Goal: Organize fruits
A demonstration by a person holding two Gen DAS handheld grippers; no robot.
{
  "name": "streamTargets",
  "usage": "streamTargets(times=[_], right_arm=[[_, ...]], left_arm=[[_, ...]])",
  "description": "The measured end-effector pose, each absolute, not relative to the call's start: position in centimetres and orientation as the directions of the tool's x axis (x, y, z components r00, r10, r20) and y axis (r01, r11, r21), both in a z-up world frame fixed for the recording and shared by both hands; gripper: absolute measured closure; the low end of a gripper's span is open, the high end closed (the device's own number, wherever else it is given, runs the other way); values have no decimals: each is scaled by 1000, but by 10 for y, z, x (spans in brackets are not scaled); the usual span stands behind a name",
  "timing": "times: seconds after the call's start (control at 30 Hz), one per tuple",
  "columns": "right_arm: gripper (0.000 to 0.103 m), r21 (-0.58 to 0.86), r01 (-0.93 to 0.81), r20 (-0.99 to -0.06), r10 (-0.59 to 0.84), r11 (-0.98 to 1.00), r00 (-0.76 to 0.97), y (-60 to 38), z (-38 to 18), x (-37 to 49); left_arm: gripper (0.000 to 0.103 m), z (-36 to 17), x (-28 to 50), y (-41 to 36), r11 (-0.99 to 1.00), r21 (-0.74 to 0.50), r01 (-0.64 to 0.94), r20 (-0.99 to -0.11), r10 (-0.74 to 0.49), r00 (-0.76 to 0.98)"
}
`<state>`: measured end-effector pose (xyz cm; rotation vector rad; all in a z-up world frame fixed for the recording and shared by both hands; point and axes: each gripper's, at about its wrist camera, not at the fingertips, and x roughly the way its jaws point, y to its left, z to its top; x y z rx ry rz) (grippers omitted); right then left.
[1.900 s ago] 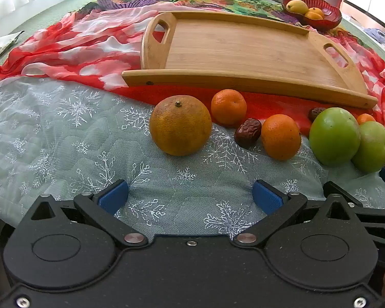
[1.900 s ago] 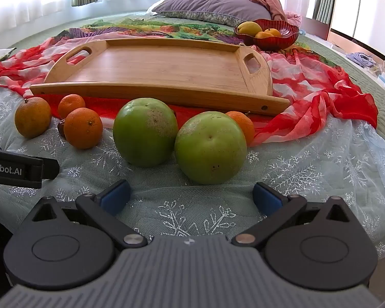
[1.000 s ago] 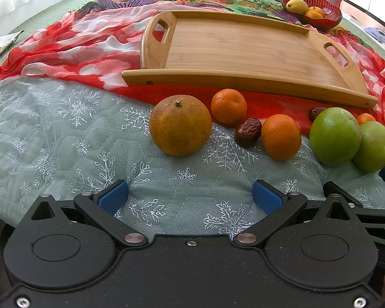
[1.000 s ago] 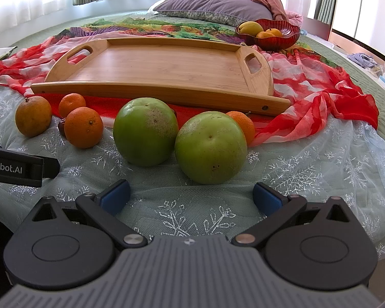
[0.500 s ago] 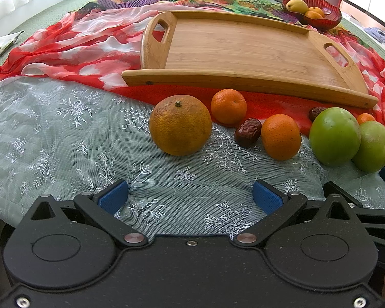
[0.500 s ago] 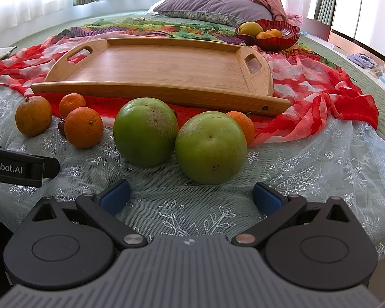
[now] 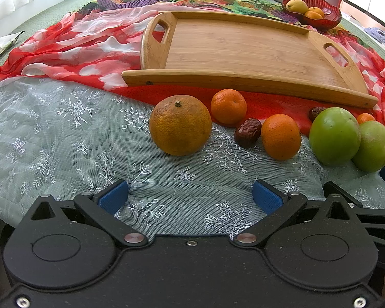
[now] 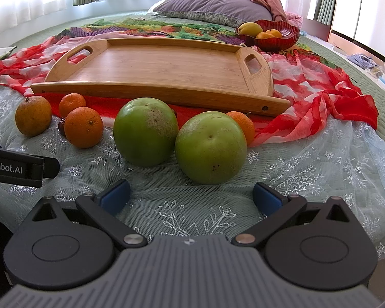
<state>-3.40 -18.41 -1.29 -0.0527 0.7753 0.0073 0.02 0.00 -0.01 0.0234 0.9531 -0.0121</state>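
Note:
A row of fruit lies on the snowflake bedspread in front of an empty wooden tray [image 7: 243, 51] [image 8: 161, 66]. In the left wrist view: a large dull orange [image 7: 180, 125], two small oranges [image 7: 228, 106] [image 7: 281, 136], a brown date [image 7: 247, 135], two green fruits [image 7: 334, 136] [image 7: 375, 145]. My left gripper [image 7: 190, 196] is open and empty, just short of the large orange. My right gripper [image 8: 191, 195] is open and empty, just short of the two green fruits [image 8: 145, 131] [image 8: 210, 146]. A small orange [image 8: 241, 125] sits behind them.
A red bowl [image 8: 269, 36] holding a yellow fruit and small oranges stands behind the tray's right end. A red and white scarf [image 7: 77, 43] lies under and around the tray. A purple pillow [image 8: 213, 7] is at the back. The left gripper's body [image 8: 20, 166] shows at left.

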Motion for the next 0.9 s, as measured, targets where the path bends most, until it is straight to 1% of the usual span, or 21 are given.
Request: streamTargets(times=[0.9], right_arm=[[0,-47,-26,-695,-14,999,719,-183,-15,-33]], left_arm=[[0,1,-2,-1,999,20,29,-804,-1,595]])
